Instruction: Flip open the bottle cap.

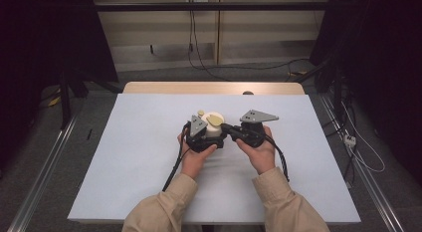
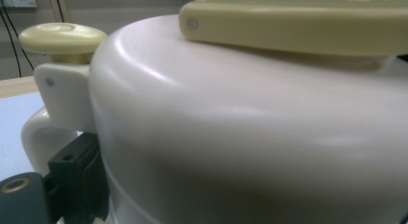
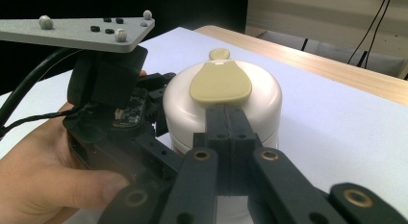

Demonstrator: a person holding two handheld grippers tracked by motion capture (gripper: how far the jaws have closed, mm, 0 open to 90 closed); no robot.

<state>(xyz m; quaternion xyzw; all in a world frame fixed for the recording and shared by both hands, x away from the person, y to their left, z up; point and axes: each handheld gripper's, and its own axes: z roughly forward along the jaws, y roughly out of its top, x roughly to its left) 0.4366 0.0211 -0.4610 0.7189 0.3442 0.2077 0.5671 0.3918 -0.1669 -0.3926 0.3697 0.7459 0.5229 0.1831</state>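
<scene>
High view: both forearms (tan sleeves) enter from the bottom, hands meeting mid-table on the pale blue mat [image 1: 149, 157]. Left gripper [image 1: 208, 137] clasps the white lidded pot [image 1: 214, 123] at its side, jaws spread around the body. Right gripper [image 1: 227, 128], held level, jaws pressed together, tips at the pot's yellowish lid tab [image 3: 220, 82].

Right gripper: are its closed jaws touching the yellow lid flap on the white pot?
Touching. In the right gripper view the right gripper, jaws shut together, has its tips up against the near edge of the yellow flap on the white pot, with no gap visible.
</scene>
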